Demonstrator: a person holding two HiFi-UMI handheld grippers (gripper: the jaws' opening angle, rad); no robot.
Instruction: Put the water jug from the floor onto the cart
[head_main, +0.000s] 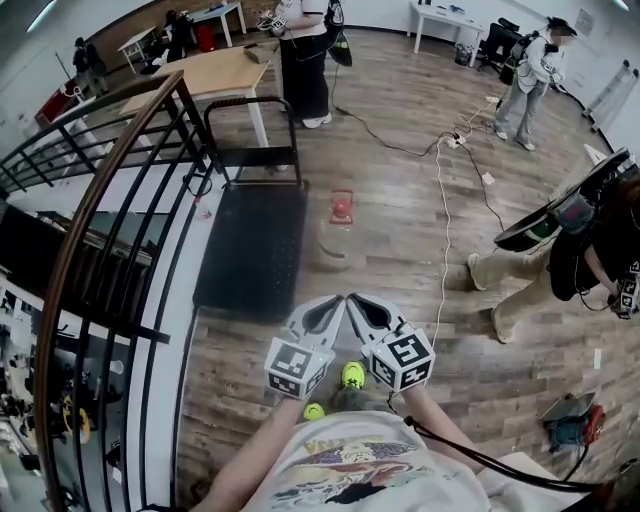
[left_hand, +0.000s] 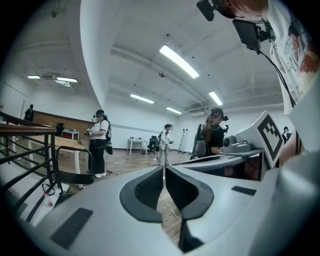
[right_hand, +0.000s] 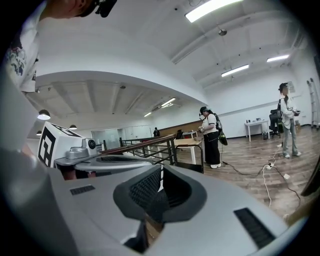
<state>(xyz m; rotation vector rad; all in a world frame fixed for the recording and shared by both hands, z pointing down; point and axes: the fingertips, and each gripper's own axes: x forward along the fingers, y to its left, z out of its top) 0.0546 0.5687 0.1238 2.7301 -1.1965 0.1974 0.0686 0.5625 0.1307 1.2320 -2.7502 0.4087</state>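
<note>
Left gripper (head_main: 325, 312): jaws closed tip to tip, nothing between them; its own view confirms the pads meet with only floor visible beyond. Right gripper (head_main: 368, 312): likewise closed and empty; both are held side by side, close together in front of the person, pointing nearly level towards the work area. Judgement: this is a carrying posture for the approach, not yet a reach; the jaws will need to open before any grasp.

Water jug (head_main: 340, 225): standing upright on the wooden floor, red cap uppermost, just beside the right edge of the cart (head_main: 250, 250) and well apart from both grippers. The cart is a low black platform with its push handle (head_main: 252, 125) at the far end; the deck appears bare, presumably left free to receive the jug.

A white cable (head_main: 440, 200) runs across the floor to the right of the jug, clear of the direct path; a black railing (head_main: 110, 200) bounds the left side.

Limits of observation: the jug's clear body is faint against the floor and its outline is hard to trace; neither gripper view shows the jug, each gripper's own body blocking the floor below; the person's feet are partly hidden behind the marker cubes.
</note>
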